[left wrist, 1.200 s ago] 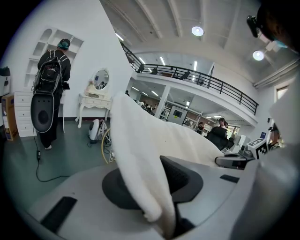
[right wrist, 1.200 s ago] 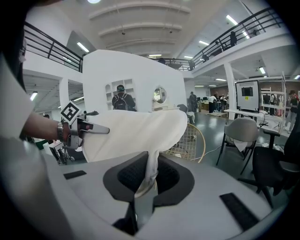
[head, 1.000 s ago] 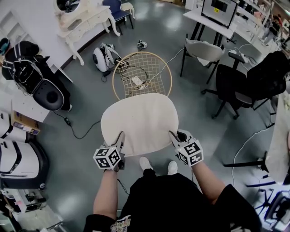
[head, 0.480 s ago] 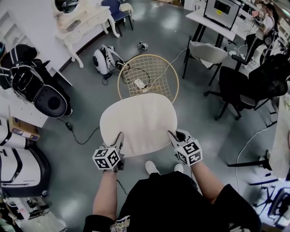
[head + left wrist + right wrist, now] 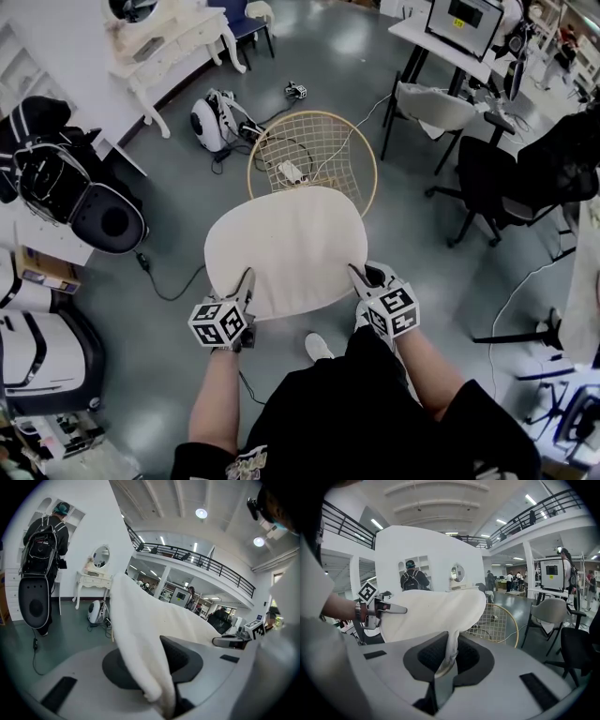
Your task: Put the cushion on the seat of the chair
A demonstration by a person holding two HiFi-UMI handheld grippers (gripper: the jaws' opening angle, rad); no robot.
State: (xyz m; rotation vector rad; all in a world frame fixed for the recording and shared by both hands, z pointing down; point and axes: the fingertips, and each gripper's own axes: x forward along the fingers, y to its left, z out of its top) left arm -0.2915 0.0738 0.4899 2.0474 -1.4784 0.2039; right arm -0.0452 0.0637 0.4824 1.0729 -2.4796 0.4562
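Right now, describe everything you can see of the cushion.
The cushion is a cream-white, rounded pad of soft-looking fabric, plain and unmarked. It is held in the air roughly flat by its near edge. The left gripper pinches one corner and the right gripper the other, and the cloth bunches where the jaws close on it. In the head view its far edge overlaps the near rim of the round wire chair, but it appears not to rest on the seat yet.
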